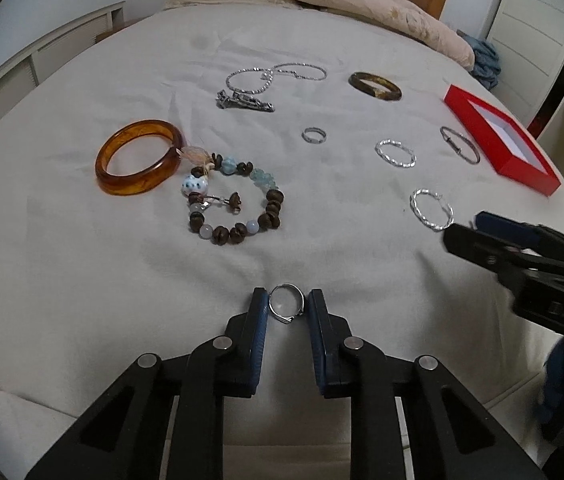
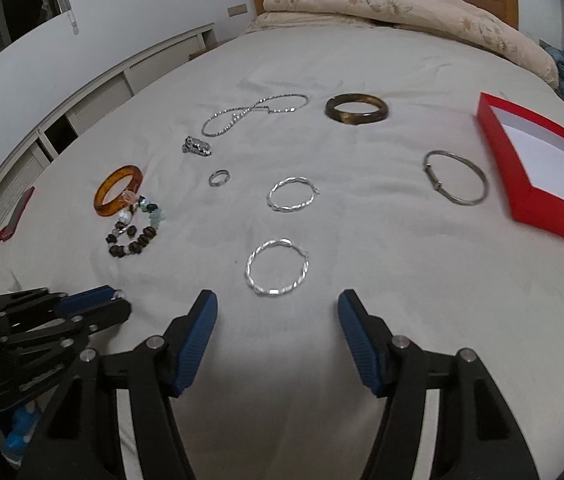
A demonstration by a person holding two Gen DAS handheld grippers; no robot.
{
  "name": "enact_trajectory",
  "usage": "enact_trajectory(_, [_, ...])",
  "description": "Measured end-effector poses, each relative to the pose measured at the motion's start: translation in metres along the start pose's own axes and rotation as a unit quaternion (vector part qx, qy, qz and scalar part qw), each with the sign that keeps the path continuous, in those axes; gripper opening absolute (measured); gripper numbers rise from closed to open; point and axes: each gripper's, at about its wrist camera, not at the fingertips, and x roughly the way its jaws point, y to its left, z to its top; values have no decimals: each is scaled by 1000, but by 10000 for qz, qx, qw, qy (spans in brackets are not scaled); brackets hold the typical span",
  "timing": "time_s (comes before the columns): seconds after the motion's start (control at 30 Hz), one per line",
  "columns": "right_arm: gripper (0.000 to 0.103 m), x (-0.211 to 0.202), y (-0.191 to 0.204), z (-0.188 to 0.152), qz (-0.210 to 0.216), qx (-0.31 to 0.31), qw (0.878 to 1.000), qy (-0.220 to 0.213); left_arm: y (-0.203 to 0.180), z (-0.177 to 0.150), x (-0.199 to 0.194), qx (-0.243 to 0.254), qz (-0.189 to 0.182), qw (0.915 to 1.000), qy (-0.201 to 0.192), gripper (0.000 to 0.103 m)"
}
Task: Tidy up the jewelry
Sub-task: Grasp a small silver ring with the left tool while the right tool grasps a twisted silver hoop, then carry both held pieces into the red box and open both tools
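Over the bed sheet, left gripper pinches a ring; right gripper hovers spread wide.

My left gripper pinches a silver ring between its blue pads above the white bedsheet. A beaded bracelet lies beyond, touching an amber bangle.

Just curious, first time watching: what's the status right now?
Left gripper jaws shut on silver ring. Right gripper open, empty. Red box empty. Nothing blocking.
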Motion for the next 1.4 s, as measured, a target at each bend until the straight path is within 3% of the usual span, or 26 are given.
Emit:
enact_trajectory(0.07, [59,9,-1,3,-24,-40,10000,46,2,4,0,-58,-42,10000,-43,20])
enact_trajectory(0.13, [48,19,0,7,-88,-117,9998,108,6,5,-2,-132,-75,9999,-71,20])
enact_trajectory(0.27, [39,30,1,14,-168,-204,9996,114,7,11,-1,-177,-68,9997,-121,20])
enact_trajectory(0.53, [38,27,-3,18,-21,-239,9997,109,7,16,-15,-94,103,9995,-284,20])
enact_trajectory(0.67, [38,4,-14,17,74,-51,9999,-60,-19,36,-16,60,75,9993,-353,20])
enact_trajectory(0.8, [38,-32,-48,18,-25,220,9993,-305,-58,62,-13,353,-180,9982,-442,20])
enact_trajectory(1.1, [38,-101,-192,43,-909,704,9904,-763,-200,142,27,1102,-1124,9860,-544,20])
enact_trajectory(1.27, [38,-88,-264,65,-1024,874,9893,-559,-280,193,77,1474,-1364,9786,-450,20])
enact_trajectory(1.4, [38,-57,-301,73,-883,852,9922,-199,-326,214,124,1788,-1248,9757,-192,20])
